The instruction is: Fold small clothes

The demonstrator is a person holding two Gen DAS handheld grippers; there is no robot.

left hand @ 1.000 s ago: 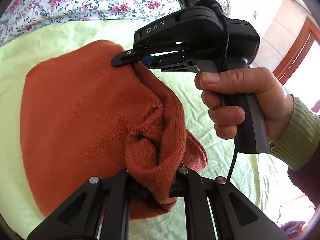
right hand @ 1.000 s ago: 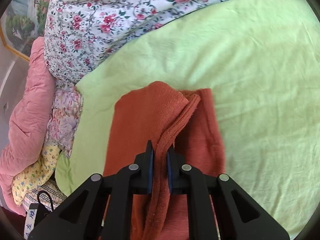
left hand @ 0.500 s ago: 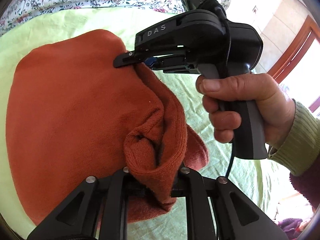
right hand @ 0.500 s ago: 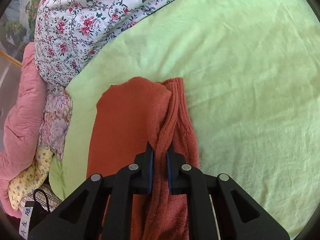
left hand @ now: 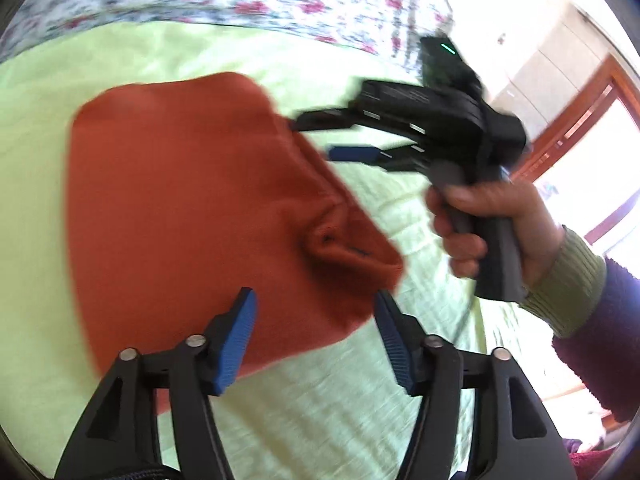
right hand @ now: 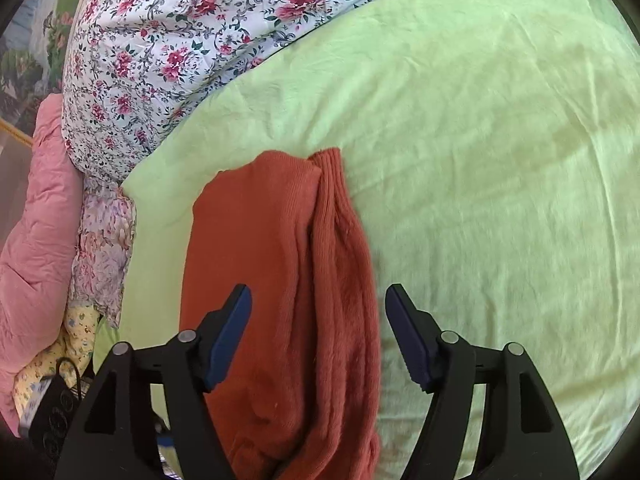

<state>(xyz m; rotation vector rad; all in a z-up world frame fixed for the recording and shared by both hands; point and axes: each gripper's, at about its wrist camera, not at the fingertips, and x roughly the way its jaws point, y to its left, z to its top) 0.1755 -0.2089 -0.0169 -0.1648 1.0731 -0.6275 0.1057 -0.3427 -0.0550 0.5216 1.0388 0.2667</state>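
Both my claws opening: left claw (left hand: 314, 312) and right claw (right hand: 318, 308) jaws spread, pads off the cloth. Rust-orange sweater (right hand: 280, 280) lies folded on the green bed sheet (right hand: 480, 160), beneath both claws.

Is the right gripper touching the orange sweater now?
Apart. The left wrist view shows the right gripper, jaws opening, beside the orange sweater with green sheet visible between.

Garment (right hand: 280, 280) on sheet (right hand: 480, 160)
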